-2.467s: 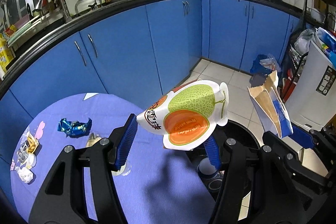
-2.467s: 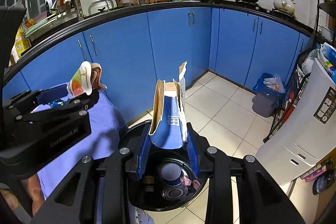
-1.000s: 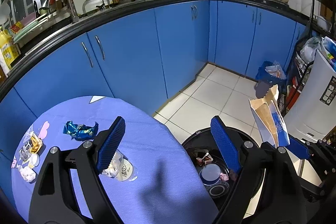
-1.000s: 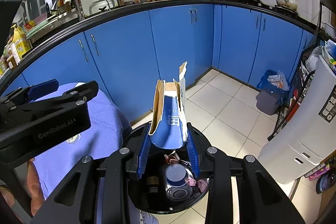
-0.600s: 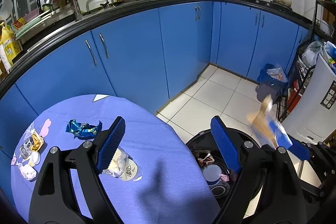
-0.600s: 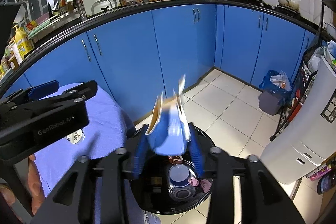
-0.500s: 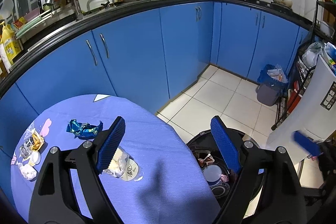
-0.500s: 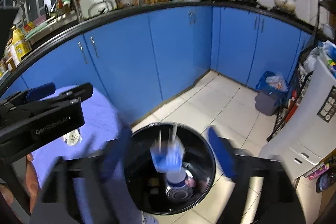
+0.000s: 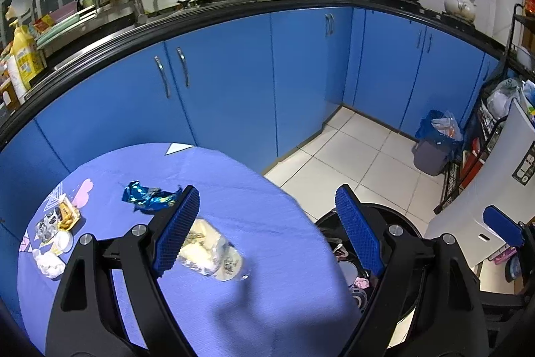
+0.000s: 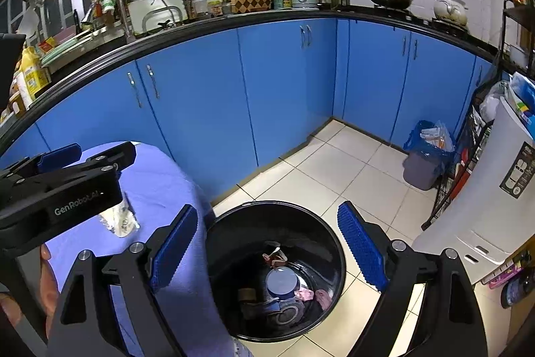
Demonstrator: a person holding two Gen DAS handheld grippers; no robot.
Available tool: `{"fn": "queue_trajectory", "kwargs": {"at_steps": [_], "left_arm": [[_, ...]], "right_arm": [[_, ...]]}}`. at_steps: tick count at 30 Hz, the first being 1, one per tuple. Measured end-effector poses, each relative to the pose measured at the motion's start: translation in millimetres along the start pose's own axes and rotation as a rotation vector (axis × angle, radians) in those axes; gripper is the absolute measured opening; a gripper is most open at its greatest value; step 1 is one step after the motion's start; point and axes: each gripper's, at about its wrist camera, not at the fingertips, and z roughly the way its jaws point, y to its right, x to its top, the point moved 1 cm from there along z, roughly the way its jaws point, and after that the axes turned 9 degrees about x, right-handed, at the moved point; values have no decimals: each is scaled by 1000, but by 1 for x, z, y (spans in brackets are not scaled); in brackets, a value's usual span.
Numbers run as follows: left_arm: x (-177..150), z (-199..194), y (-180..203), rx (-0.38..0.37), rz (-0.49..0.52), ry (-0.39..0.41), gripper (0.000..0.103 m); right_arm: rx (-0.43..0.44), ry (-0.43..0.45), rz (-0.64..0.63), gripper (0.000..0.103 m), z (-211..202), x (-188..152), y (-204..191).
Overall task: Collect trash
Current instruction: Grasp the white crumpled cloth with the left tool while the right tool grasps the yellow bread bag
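Hovering over the round black trash bin (image 10: 334, 243) with the right gripper (image 10: 267, 240): jaws having just been opening, now spread wide, nothing between the blue pads. Resting inside the bin: a blue cup (image 10: 282, 281) and pink scraps. Hanging over the purple-covered round table (image 9: 267, 223) with the left gripper (image 9: 267, 230), jaws apart and empty. Lying on the cloth: a clear plastic wrapper (image 9: 214, 253) near the left pad, a crumpled blue foil wrapper (image 9: 147, 194) beyond it, small packets (image 9: 57, 219) at the far-left edge.
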Motion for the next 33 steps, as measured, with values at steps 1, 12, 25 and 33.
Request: {"fn": "queue_trajectory", "kwargs": {"at_steps": [1,12,25,33], "left_arm": [[-1,-1,-4,4,-5,-1,83],[-14,-2,-65,64,-70,-16,83],[-59,13,-193,243,-191,-75,83],[-102,28,-270,355,-270,-143,86]], "right_arm": [[5,-2,-5,84,0,0,-4],[73,-23,-82,84,8,2,-62],[172,-90,-178,84,47,-8,-151],[182,-158,-235,84,83,-24,-201]]}}
